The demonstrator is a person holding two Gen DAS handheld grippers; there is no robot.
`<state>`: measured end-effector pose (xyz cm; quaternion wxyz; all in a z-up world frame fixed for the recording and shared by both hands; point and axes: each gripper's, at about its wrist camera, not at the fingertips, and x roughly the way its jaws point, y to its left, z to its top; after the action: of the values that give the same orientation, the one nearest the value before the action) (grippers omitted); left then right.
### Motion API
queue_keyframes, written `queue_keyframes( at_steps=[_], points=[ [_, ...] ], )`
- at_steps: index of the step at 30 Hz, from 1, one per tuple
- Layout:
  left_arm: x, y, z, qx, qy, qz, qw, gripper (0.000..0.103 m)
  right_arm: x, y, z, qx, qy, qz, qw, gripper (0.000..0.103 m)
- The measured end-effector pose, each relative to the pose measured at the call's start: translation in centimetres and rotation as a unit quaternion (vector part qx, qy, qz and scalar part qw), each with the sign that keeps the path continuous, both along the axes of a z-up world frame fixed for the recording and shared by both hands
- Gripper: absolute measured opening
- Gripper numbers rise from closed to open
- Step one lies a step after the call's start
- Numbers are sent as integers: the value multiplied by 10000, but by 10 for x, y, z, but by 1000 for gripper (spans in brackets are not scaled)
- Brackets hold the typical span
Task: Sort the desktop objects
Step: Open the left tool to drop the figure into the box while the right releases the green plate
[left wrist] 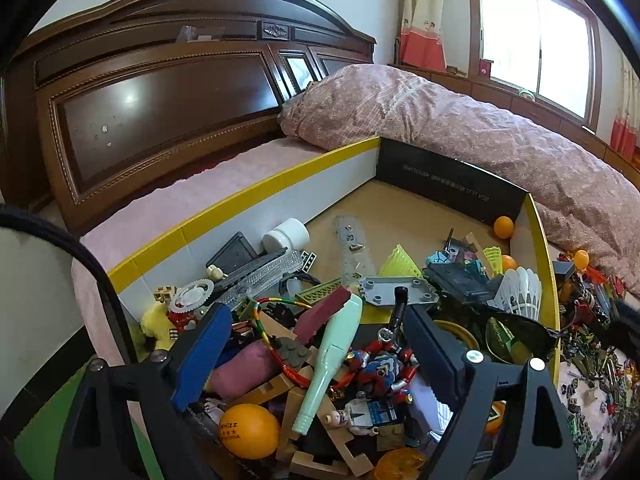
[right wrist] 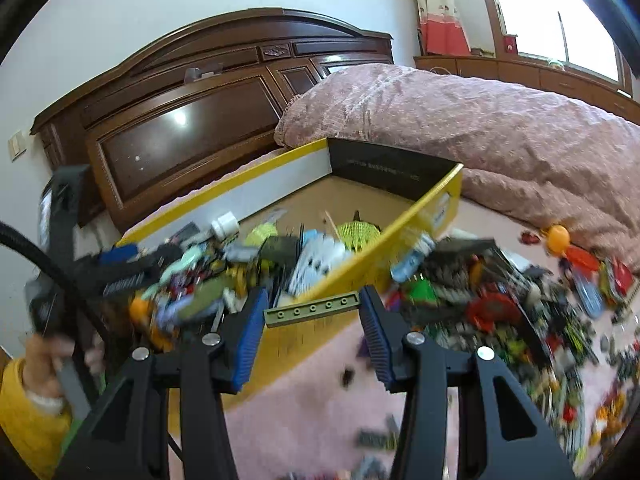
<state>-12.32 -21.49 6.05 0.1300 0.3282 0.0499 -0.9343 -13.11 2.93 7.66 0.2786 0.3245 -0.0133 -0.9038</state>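
Right tongs [right wrist: 312, 316] pinching a long olive-green studded brick [right wrist: 311, 309] crosswise between the blue pads [right wrist: 250, 344], held just above the near yellow rim of the cardboard box [right wrist: 416, 208] on the bed. Left tongs [left wrist: 316, 352] spread wide, gripping nothing, hanging over the jumble inside that box: mint-green toy bat [left wrist: 330, 360] lying between the fingers, red-and-blue robot figure [left wrist: 380, 364] beside it, orange ping-pong ball [left wrist: 249, 430] near the left finger. Outside the box (right side, much of it blurred) a heap of loose bricks [right wrist: 500, 312] on the pink sheet [right wrist: 304, 400].
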Motion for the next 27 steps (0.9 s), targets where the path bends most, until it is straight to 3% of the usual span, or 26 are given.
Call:
queue_keyframes(
  at_steps=[5,14,18,27],
  points=[
    [-3,0,-1,41,-111,-26,9999,90,-44,-28,5,196,-3,-66,9998,48],
    [-7,-1,-3,111,-252,-120,9995,90,-124,-71,-10,519,-511,-260,9970,49],
    [-8,-1,-4,143,-253,-170,9994,90,-140,-78,-20,594,-790,-340,9945,74],
    [-8,-2,-4,163,-278,-156,9994,90,-131,-75,-19,569,-738,-381,9949,81]
  ],
)
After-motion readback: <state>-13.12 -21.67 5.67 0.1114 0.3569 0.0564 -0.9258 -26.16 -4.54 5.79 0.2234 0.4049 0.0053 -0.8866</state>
